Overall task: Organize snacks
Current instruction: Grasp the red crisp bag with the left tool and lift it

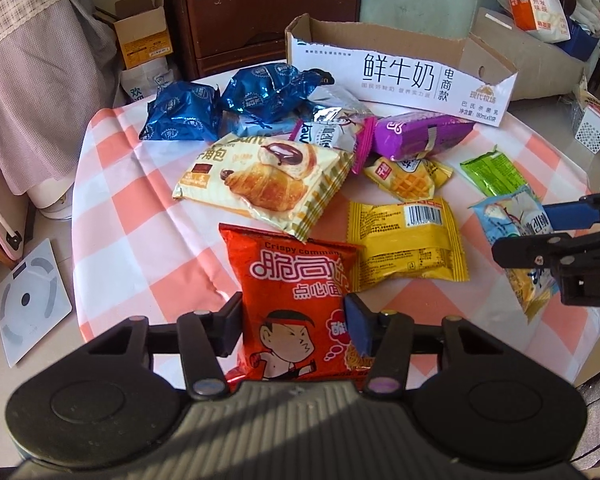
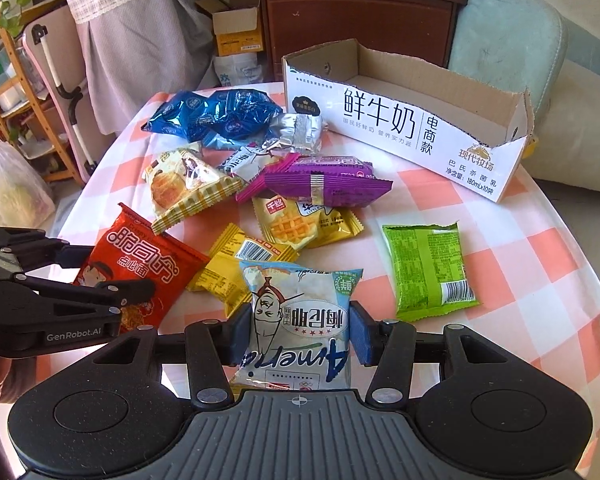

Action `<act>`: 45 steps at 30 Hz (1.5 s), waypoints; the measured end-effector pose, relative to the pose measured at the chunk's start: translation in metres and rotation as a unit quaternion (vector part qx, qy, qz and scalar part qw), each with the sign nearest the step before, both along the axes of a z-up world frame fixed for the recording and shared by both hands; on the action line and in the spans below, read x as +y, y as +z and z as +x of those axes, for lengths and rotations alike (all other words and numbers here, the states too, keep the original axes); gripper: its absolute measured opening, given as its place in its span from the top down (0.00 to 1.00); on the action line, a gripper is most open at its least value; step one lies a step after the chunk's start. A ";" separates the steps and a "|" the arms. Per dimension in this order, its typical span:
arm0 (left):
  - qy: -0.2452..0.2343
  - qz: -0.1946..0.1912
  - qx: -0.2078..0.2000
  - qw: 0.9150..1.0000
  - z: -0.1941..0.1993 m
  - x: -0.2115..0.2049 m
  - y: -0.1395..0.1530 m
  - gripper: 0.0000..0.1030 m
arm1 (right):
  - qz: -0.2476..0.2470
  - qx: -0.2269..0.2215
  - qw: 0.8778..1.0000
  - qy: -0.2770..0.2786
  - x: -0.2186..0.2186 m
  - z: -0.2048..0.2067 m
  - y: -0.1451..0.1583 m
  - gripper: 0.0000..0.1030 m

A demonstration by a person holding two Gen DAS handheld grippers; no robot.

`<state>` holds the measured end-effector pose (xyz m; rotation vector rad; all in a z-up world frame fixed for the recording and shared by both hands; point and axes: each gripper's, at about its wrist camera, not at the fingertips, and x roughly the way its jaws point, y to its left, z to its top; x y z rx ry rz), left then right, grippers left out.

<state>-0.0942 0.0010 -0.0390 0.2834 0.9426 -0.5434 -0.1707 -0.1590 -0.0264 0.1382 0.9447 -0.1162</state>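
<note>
My left gripper [image 1: 296, 320] is shut on a red noodle-snack packet [image 1: 292, 292], held near the table's front; the packet also shows in the right wrist view [image 2: 140, 264]. My right gripper [image 2: 298, 332] is shut on a light-blue and white snack packet [image 2: 300, 320], which also shows in the left wrist view [image 1: 516, 220]. An open white milk carton box [image 2: 412, 136] stands at the back of the table, apparently empty. Loose snacks lie between: blue foil packs [image 1: 220, 100], a croissant pack [image 1: 268, 180], a purple pack [image 2: 324, 184], yellow packs [image 1: 404, 240] and a green pack [image 2: 432, 268].
The round table has a pink-and-white checked cloth [image 1: 140, 200]. A dark wooden cabinet [image 1: 268, 12] and a pale green chair [image 2: 508, 32] stand behind it. A bathroom scale [image 1: 28, 300] lies on the floor at the left. Cardboard boxes [image 1: 144, 36] sit by the cabinet.
</note>
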 end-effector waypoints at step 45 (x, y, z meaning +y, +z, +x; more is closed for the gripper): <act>-0.041 0.045 -0.066 0.996 -0.027 -0.013 -0.004 0.38 | -0.003 0.002 1.000 0.023 0.007 0.005 -0.004 0.52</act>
